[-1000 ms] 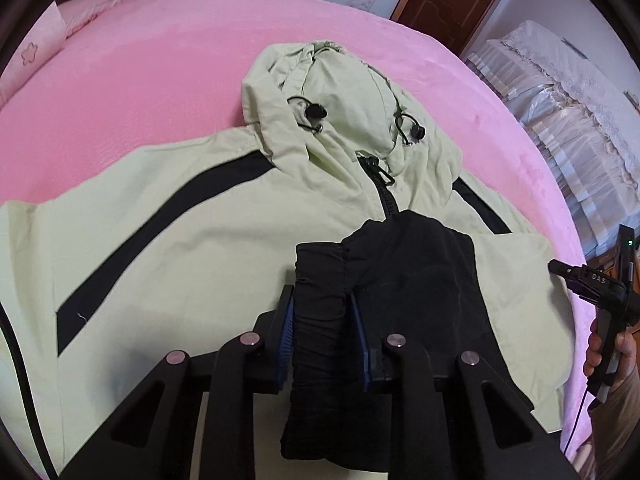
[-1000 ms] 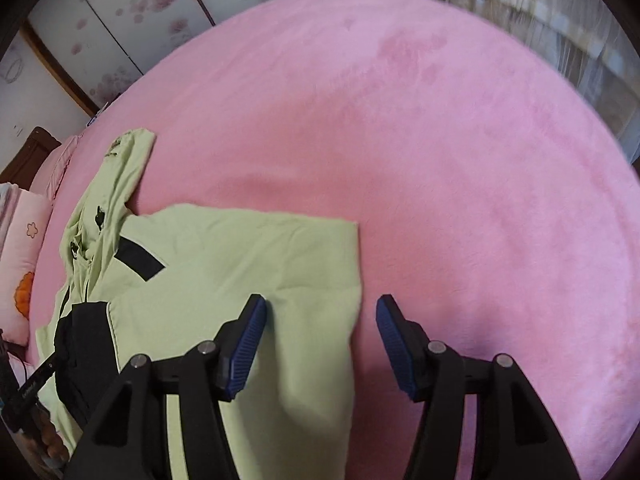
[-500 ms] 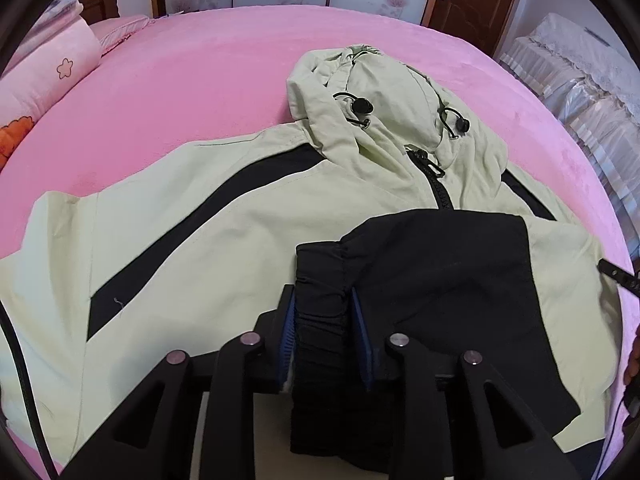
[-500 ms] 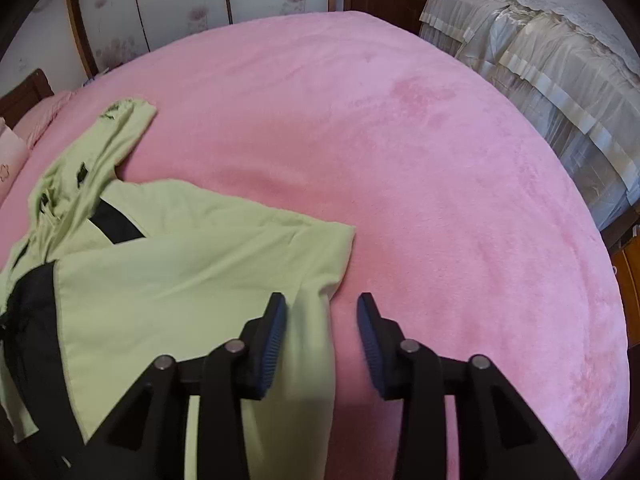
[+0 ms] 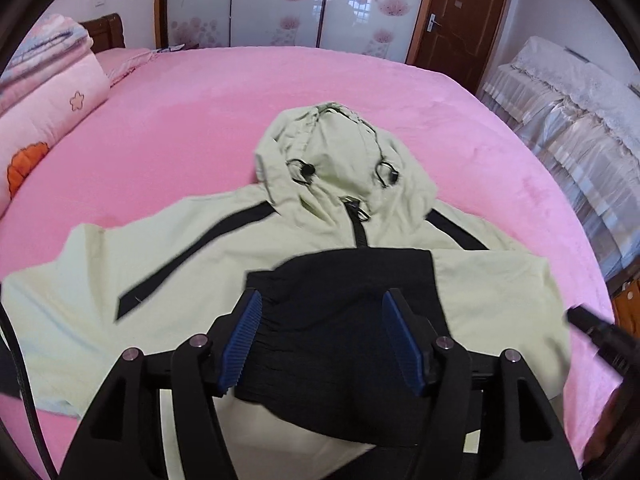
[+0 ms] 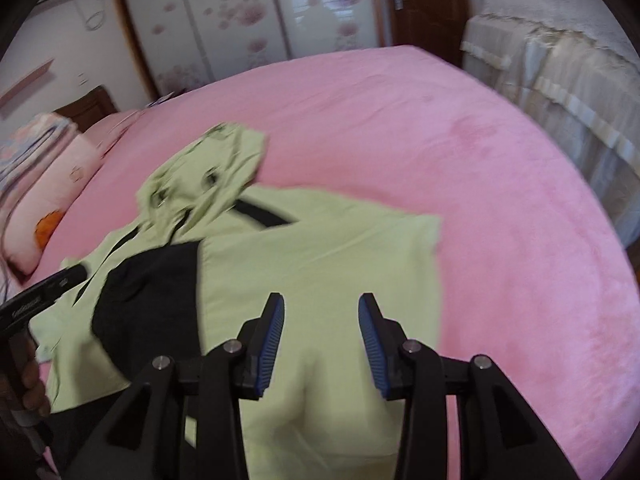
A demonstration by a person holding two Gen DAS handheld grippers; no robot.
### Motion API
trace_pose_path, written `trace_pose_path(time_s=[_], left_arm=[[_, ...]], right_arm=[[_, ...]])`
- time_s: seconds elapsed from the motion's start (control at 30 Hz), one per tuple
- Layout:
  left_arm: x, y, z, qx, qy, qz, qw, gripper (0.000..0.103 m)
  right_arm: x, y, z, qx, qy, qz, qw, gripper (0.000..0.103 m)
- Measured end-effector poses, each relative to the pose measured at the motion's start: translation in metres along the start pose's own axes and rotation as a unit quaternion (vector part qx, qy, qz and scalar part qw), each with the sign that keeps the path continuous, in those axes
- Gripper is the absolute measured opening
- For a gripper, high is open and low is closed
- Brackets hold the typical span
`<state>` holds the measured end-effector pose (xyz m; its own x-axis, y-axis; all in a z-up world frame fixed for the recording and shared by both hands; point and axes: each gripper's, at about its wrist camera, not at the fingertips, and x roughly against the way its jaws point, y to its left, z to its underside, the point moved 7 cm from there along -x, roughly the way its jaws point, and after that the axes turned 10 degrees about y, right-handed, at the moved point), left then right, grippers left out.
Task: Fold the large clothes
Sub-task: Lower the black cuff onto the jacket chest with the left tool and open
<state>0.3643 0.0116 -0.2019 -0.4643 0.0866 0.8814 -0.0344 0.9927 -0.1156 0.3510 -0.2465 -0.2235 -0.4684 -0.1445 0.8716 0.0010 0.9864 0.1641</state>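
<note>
Pink bed (image 5: 168, 128); left hand-held gripper (image 5: 320, 340) opening, angled down.

Left tool (image 5: 322, 338) and right tool (image 6: 321, 346), black angular frames, ribbed blue pads, silver screws, black cable

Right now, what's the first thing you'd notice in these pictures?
The big pale-green hooded jacket with black stripes spread flat on the bright pink plush bedspread, its hood pointing toward the far wardrobe. A black cuffed sleeve end lies folded across its chest, between the opening blue pads of the left gripper. The right gripper hangs open over the jacket's other side.
</note>
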Motion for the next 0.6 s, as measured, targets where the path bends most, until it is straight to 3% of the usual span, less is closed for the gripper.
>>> trace_pose_path(time_s=[0.13,0.23,0.3,0.47,0.53,0.6], left_arm=[[-0.032,-0.007,0.021,0.018,0.020,-0.022,0.9994,0.062],[-0.055,0.008,0.040,0.040,0.048,-0.051,0.9967,0.062],[-0.064,0.017,0.048,0.044,0.057,-0.055,0.9959,0.061],[-0.066,0.027,0.051,0.025,0.055,-0.087,0.9944,0.061],[-0.069,0.031,0.051,0.029,0.061,-0.079,0.9946,0.062],[-0.071,0.034,0.052,0.035,0.062,-0.067,0.9952,0.062]], right_arm=[[-0.035,0.048,0.035,0.032,0.032,-0.019,0.999,0.037],[-0.059,0.055,0.057,0.028,0.062,-0.031,0.997,0.029],[-0.064,0.046,0.062,0.032,0.059,-0.011,0.998,0.017],[-0.050,-0.019,0.059,-0.004,0.036,0.060,0.998,0.016],[-0.042,-0.049,0.060,-0.023,0.037,0.065,0.997,0.000],[-0.040,-0.068,0.063,-0.045,0.041,0.048,0.997,0.000]])
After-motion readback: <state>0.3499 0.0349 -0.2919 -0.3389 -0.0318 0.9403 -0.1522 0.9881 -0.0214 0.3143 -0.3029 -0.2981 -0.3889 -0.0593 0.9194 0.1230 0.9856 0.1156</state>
